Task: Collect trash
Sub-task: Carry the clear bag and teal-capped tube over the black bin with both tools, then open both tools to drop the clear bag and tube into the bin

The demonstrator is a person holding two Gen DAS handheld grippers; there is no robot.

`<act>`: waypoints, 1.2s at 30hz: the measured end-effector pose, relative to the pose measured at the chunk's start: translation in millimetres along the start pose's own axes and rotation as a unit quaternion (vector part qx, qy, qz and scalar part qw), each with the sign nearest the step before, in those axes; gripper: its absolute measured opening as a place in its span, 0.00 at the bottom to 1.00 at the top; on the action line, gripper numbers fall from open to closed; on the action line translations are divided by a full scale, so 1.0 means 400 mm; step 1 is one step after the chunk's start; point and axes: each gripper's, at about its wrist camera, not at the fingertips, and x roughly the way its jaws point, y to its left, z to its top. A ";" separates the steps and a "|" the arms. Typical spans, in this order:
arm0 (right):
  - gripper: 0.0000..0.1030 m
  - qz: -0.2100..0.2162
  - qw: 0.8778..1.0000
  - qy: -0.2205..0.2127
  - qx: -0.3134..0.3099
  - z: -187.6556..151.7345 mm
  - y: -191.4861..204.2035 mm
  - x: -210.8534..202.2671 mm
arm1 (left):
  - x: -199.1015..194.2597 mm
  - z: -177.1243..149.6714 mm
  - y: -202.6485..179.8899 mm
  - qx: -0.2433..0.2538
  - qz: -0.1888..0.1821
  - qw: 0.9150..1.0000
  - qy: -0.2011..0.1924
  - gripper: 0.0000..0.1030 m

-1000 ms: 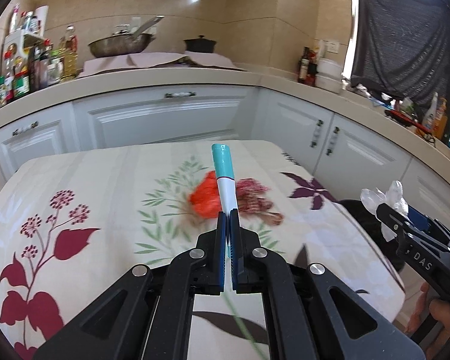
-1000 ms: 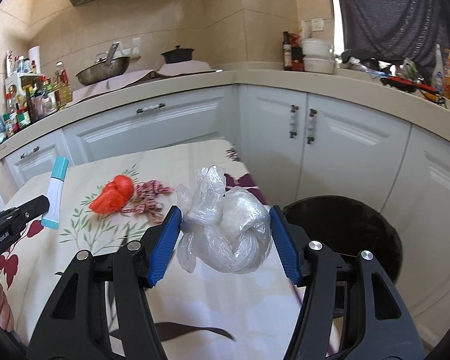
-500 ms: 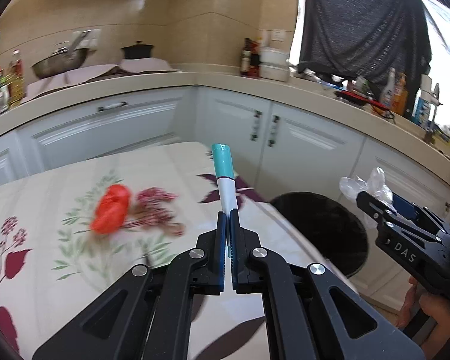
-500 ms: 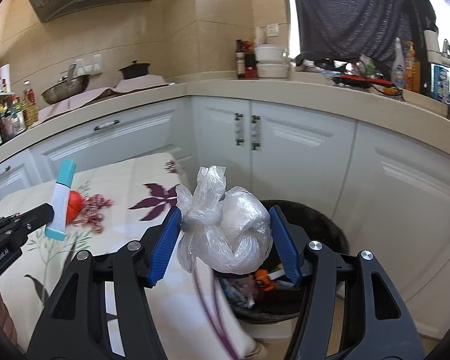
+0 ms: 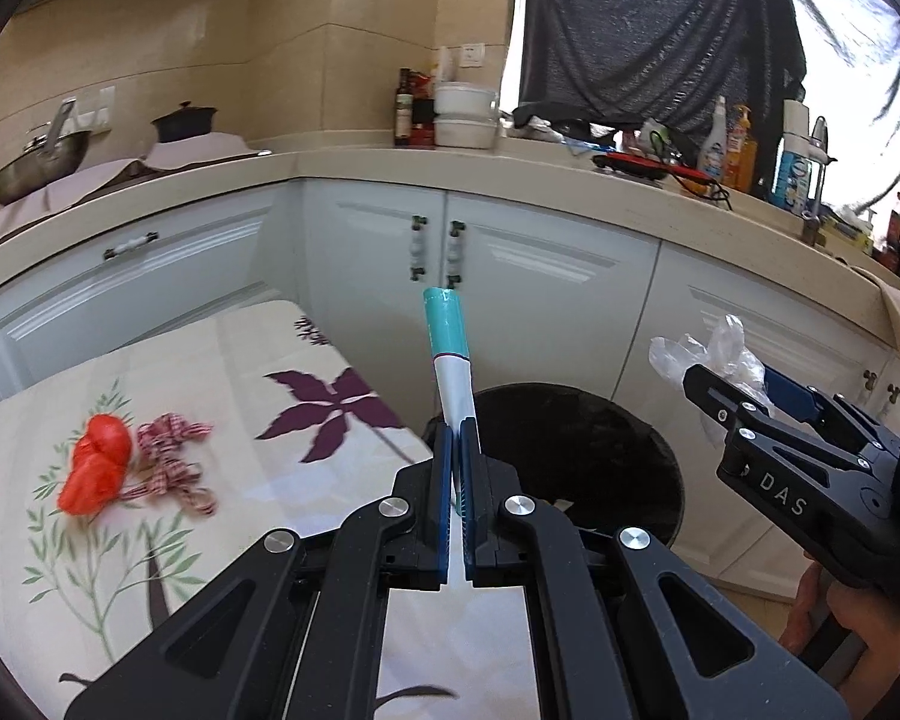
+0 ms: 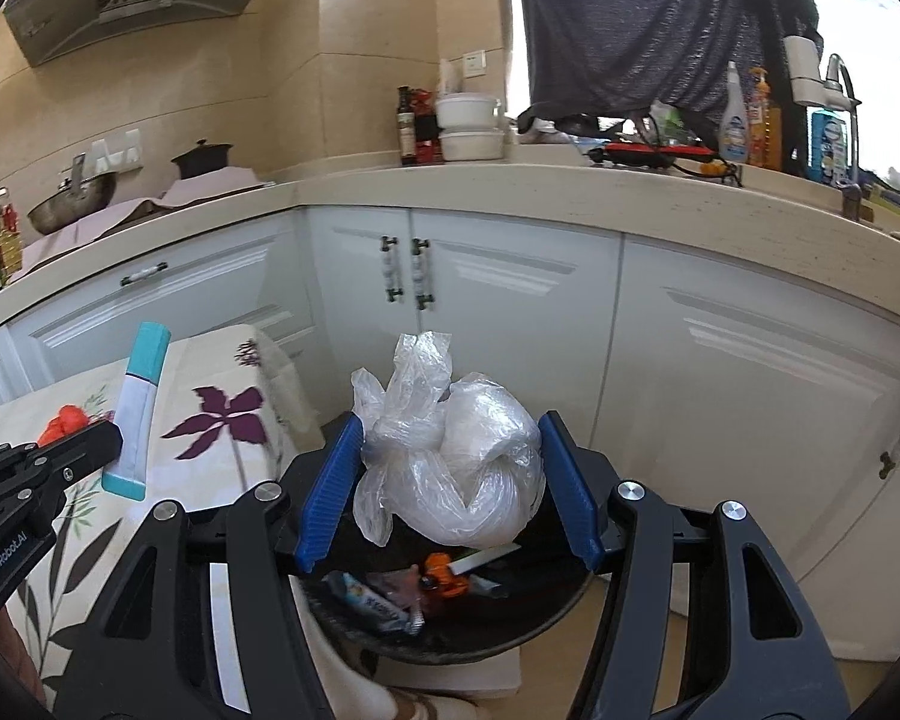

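1. Change since the earlier frames: both grippers have travelled off the floral table (image 5: 222,360) toward the black trash bin (image 5: 576,450); the bin previously sat at the edge of view and now lies directly ahead of both; neither grip has changed.
2. Left gripper (image 5: 457,438): jaws nearly together, clamped on the flattened end of the teal-and-white tube (image 5: 450,354); the clamped end is hidden between the pads.
3. Tube axis: long axis runs along the gripper line, teal cap end pointing forward and up, away from the gripper; in the right wrist view the tube (image 6: 138,414) stands left of the bin, over the table edge, its lower teal end below the jaw.
4. Right gripper (image 6: 450,486): jaws partly apart, pressed on both sides of the knotted clear plastic bag (image 6: 450,456); the bag hangs directly above the bin (image 6: 450,618) opening.
5. Bin: its near rim is hidden by the gripper bodies; wrappers and an orange item lie inside, too small to identify.
6. Remaining on the table, left of the bin: an orange-red wad (image 5: 96,462) touching a red checked scrap (image 5: 174,462); both blurred.
7. A hand (image 5: 858,630) under the right gripper is cut off at the frame edge.
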 end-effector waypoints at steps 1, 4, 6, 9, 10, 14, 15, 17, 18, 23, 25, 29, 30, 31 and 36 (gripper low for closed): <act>0.57 -0.002 1.000 0.000 0.001 -0.001 -0.006 0.001 | 0.006 0.002 -0.006 0.002 -0.002 1.000 0.000 0.03; 0.57 -0.007 1.000 0.002 0.005 -0.003 -0.026 0.015 | 0.025 0.004 -0.025 0.007 -0.007 1.000 0.003 0.03; 0.57 -0.010 1.000 0.003 0.007 -0.003 -0.036 0.023 | 0.034 0.007 -0.035 0.010 -0.009 1.000 0.004 0.03; 0.57 -0.013 1.000 0.004 0.010 -0.004 -0.047 0.033 | 0.052 0.009 -0.049 0.013 -0.012 1.000 0.006 0.03; 0.57 -0.014 1.000 0.004 0.011 -0.007 -0.051 0.033 | 0.057 0.010 -0.053 0.013 -0.013 1.000 0.008 0.03; 0.57 -0.016 1.000 0.006 0.013 -0.007 -0.061 0.045 | 0.079 0.017 -0.070 0.017 -0.018 1.000 0.008 0.03; 0.57 -0.017 1.000 0.006 0.014 -0.008 -0.063 0.048 | 0.082 0.018 -0.073 0.018 -0.019 1.000 0.008 0.03; 0.57 -0.018 1.000 0.007 0.015 -0.009 -0.066 0.056 | 0.090 0.021 -0.079 0.020 -0.020 1.000 0.008 0.03; 0.57 -0.018 1.000 0.008 0.016 -0.009 -0.069 0.061 | 0.095 0.022 -0.082 0.021 -0.020 1.000 0.008 0.03; 0.57 -0.021 1.000 0.010 0.018 -0.012 -0.076 0.081 | 0.123 0.027 -0.093 0.026 -0.021 0.999 0.009 0.03; 0.57 -0.022 0.999 0.012 0.020 -0.014 -0.080 0.091 | 0.133 0.027 -0.096 0.028 -0.021 0.999 0.010 0.03; 0.57 -0.025 0.999 0.015 0.022 -0.019 -0.085 0.107 | 0.154 0.026 -0.099 0.029 -0.020 0.999 0.013 0.03; 0.57 -0.025 0.999 0.016 0.023 -0.019 -0.086 0.111 | 0.160 0.027 -0.100 0.029 -0.019 0.999 0.014 0.03; 0.57 -0.026 0.999 0.017 0.023 -0.020 -0.086 0.116 | 0.165 0.027 -0.101 0.029 -0.019 0.999 0.014 0.03; 0.57 -0.028 0.999 0.019 0.023 -0.023 -0.085 0.135 | 0.190 0.027 -0.105 0.032 -0.018 0.999 0.019 0.03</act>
